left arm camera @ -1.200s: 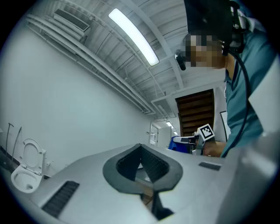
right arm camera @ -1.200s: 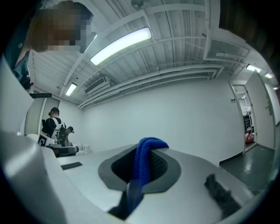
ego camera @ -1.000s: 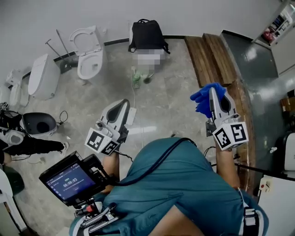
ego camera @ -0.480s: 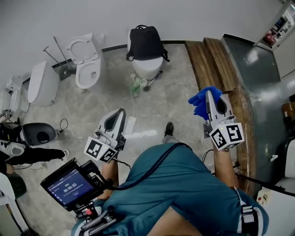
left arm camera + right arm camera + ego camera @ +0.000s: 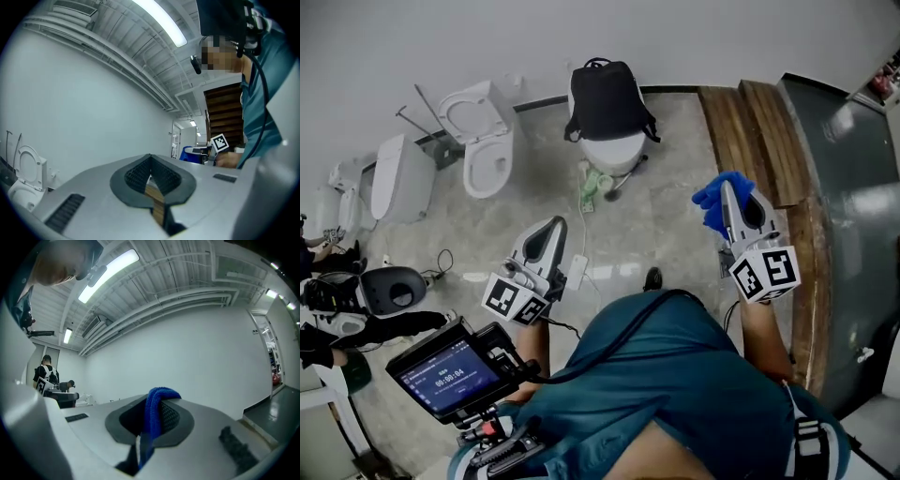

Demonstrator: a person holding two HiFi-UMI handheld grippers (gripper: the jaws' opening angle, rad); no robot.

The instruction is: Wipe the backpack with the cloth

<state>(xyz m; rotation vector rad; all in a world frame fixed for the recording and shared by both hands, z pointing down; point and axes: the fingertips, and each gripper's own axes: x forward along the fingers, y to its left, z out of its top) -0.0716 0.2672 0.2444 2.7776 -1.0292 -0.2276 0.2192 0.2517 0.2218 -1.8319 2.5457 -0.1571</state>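
A black backpack (image 5: 607,98) sits upright on a white toilet (image 5: 615,151) against the far wall in the head view. My right gripper (image 5: 727,187) is held up at the right, well short of the backpack, shut on a blue cloth (image 5: 714,200). In the right gripper view the blue cloth (image 5: 153,420) hangs pinched between the jaws. My left gripper (image 5: 559,223) is held at the centre left with its jaws closed and nothing in them; the left gripper view shows its pads (image 5: 140,174) meeting at the tip, pointed at the wall.
A second toilet (image 5: 485,141) with its seat up stands left of the backpack, and more white fixtures (image 5: 401,178) lie further left. A green bottle and a brush (image 5: 596,182) stand by the backpack's toilet. A wooden step (image 5: 750,131) runs along the right. A cable crosses the floor.
The view has drawn closer to the backpack and shifted a little; both grippers keep their pose, the cloth still held in the right one.
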